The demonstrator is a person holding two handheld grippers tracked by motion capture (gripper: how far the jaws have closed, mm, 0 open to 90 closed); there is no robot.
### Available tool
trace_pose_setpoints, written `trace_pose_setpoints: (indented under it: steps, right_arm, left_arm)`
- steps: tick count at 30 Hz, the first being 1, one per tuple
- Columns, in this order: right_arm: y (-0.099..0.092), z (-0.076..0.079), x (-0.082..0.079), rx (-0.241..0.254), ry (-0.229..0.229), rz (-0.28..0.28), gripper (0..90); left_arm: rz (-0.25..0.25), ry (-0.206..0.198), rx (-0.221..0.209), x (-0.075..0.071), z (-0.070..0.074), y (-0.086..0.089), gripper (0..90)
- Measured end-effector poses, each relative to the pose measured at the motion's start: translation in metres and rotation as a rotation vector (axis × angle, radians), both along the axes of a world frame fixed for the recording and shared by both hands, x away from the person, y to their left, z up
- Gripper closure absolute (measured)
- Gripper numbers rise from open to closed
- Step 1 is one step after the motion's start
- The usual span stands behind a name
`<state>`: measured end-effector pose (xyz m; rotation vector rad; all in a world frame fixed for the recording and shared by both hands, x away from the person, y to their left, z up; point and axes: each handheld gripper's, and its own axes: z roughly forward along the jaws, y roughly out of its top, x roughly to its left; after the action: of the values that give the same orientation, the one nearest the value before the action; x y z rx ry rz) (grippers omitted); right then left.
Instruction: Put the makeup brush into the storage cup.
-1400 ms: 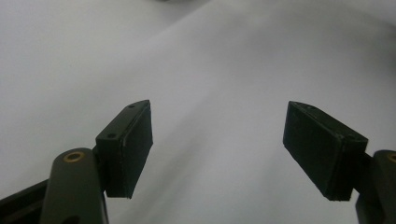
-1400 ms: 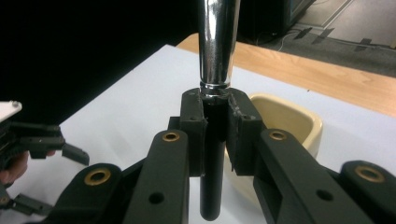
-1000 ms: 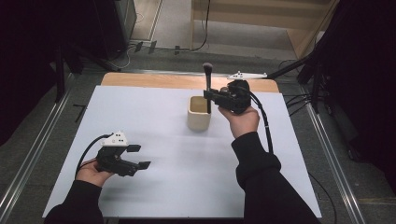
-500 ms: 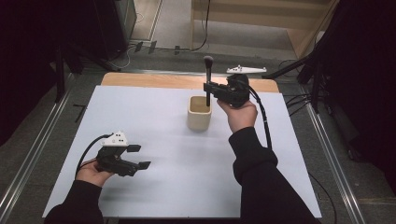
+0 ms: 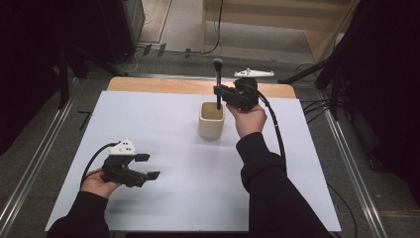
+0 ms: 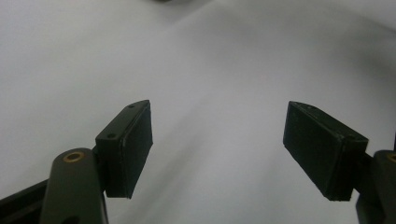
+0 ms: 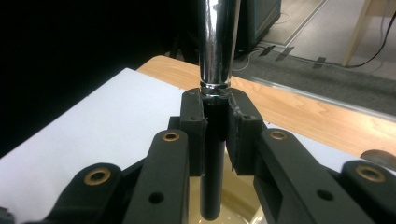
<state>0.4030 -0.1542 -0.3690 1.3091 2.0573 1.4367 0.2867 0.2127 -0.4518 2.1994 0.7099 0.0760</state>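
Observation:
A makeup brush with a black handle and silver ferrule stands upright, bristles up. My right gripper is shut on its handle. The handle's lower end hangs just inside the mouth of a cream cup that stands on the white mat; the cup's rim shows under the jaws in the right gripper view. My left gripper rests low near the mat's front left, open, with bare mat between its pads.
The white mat covers most of the wooden table, whose back edge stays bare. Cables trail from both grippers. Dark stands and floor cables lie beyond the table.
My right gripper has carried the brush left and slightly down, from beside the cup to over its mouth. The left gripper has kept still.

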Motion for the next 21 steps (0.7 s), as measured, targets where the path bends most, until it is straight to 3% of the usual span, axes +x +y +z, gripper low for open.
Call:
trace_pose_setpoints:
  steps: [10, 21]
  right_arm:
    - [0.006, -0.014, 0.004, -0.021, -0.019, -0.012, 79.8]
    - [0.009, -0.033, 0.001, -0.006, -0.022, -0.022, 79.7]
  left_arm:
    - [0.001, 0.002, 0.002, 0.000, 0.000, 0.001, 24.6]
    - [0.001, 0.001, 0.001, 0.000, 0.000, 0.001, 24.6]
